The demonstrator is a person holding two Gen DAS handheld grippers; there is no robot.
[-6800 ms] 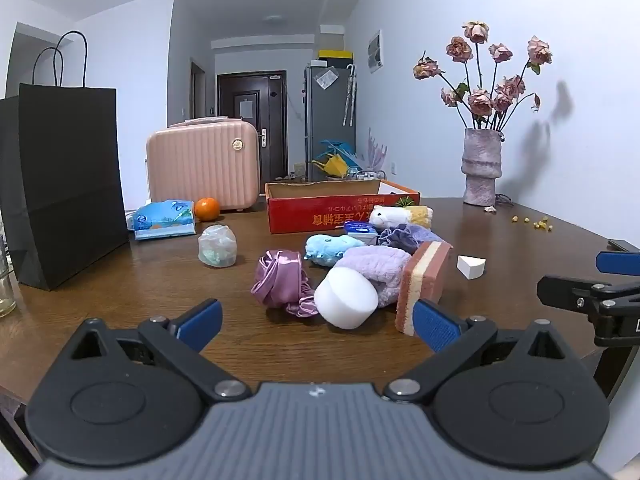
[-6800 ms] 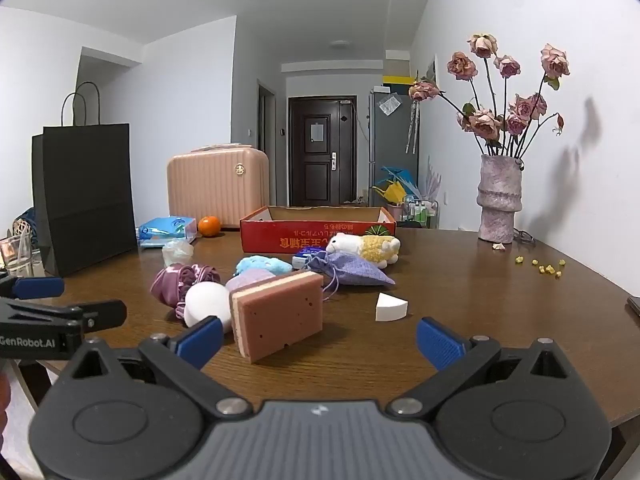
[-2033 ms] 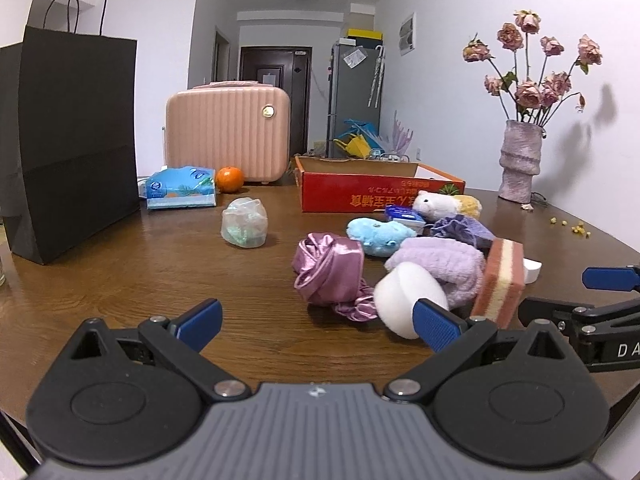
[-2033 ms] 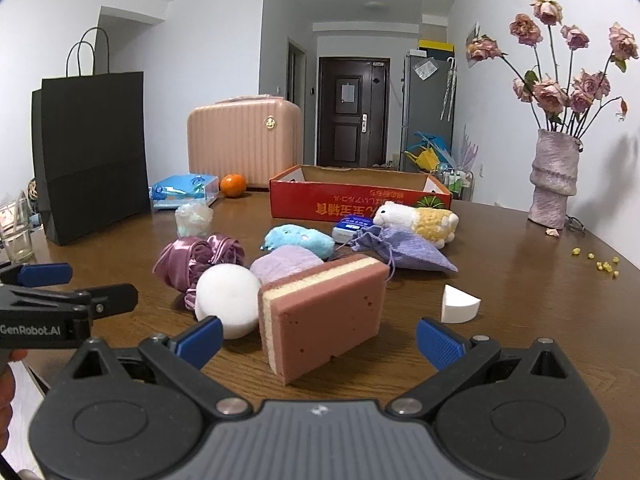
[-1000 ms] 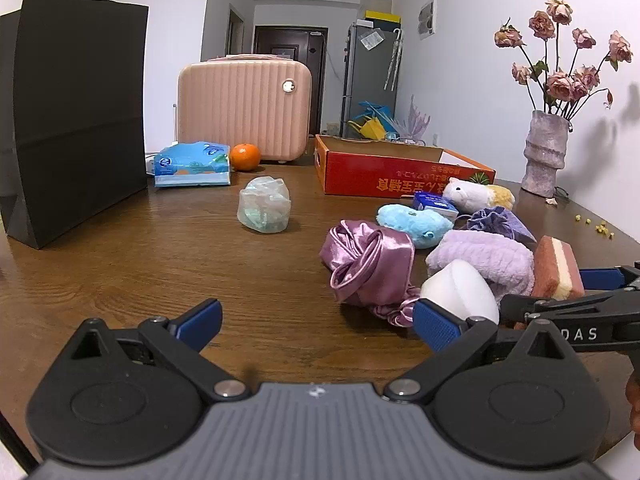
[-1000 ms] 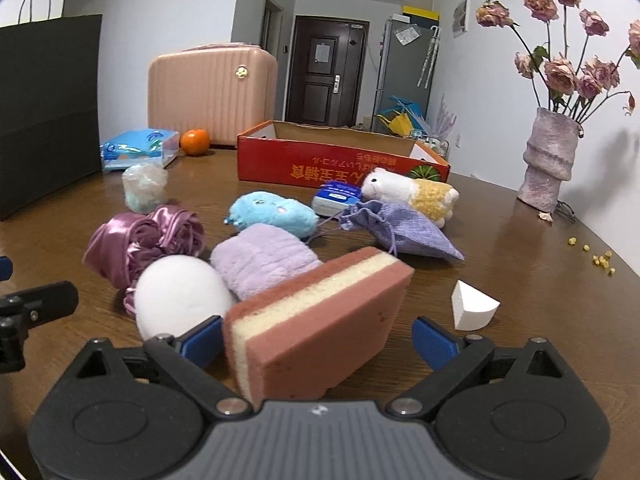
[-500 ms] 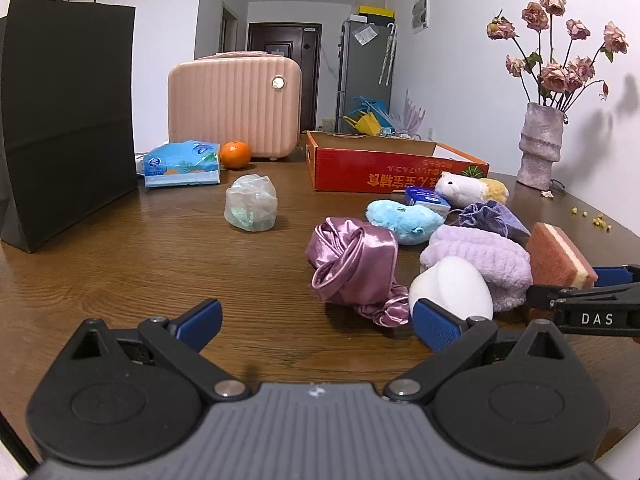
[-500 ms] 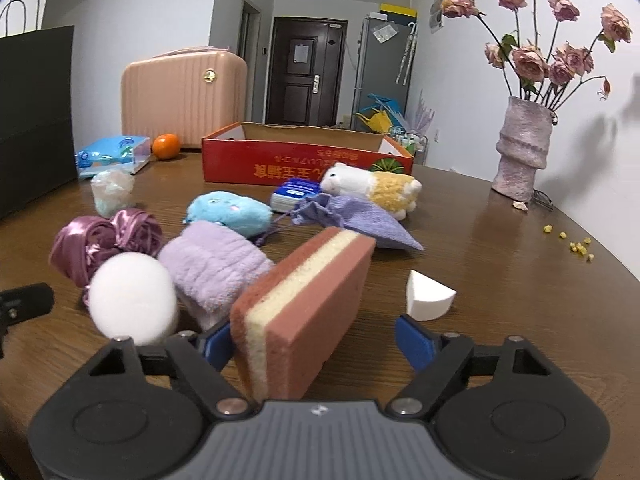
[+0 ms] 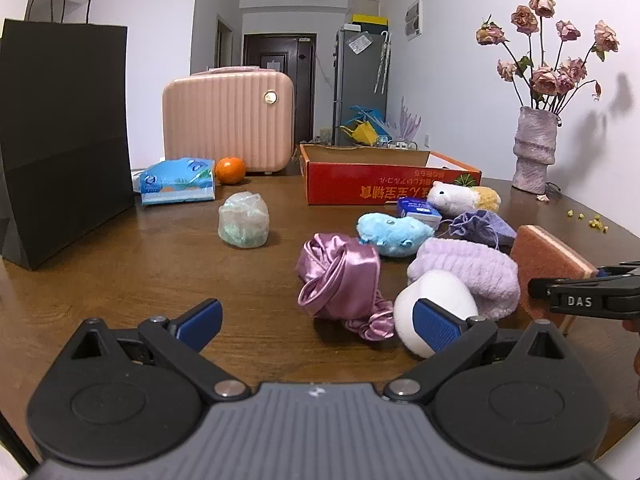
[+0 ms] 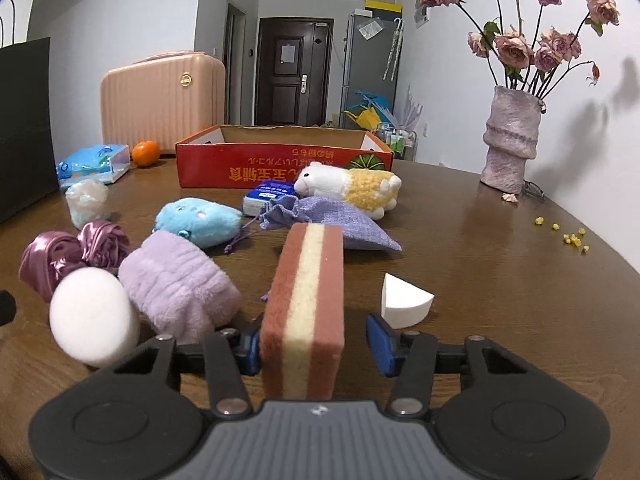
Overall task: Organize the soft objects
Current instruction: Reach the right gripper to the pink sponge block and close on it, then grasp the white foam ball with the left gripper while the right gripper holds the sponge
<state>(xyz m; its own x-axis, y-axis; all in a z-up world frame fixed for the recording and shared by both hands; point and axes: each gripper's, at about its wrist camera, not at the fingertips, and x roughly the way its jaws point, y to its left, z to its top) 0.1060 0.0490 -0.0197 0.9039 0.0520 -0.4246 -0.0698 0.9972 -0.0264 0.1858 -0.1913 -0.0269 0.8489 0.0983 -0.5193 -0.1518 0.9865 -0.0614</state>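
Closing around the upright layered sponge [image 10: 306, 300], the right hand-held gripper [image 10: 314, 350] has a white wedge [image 10: 404, 304] just beside.

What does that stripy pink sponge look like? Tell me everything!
The sponge is a thick block with brownish-pink outer layers and a cream stripe through the middle. It looks porous and soft. It stands on edge on the wooden table, between the closing jaws of the right gripper. The left pad is at its side; the right pad has not reached it.
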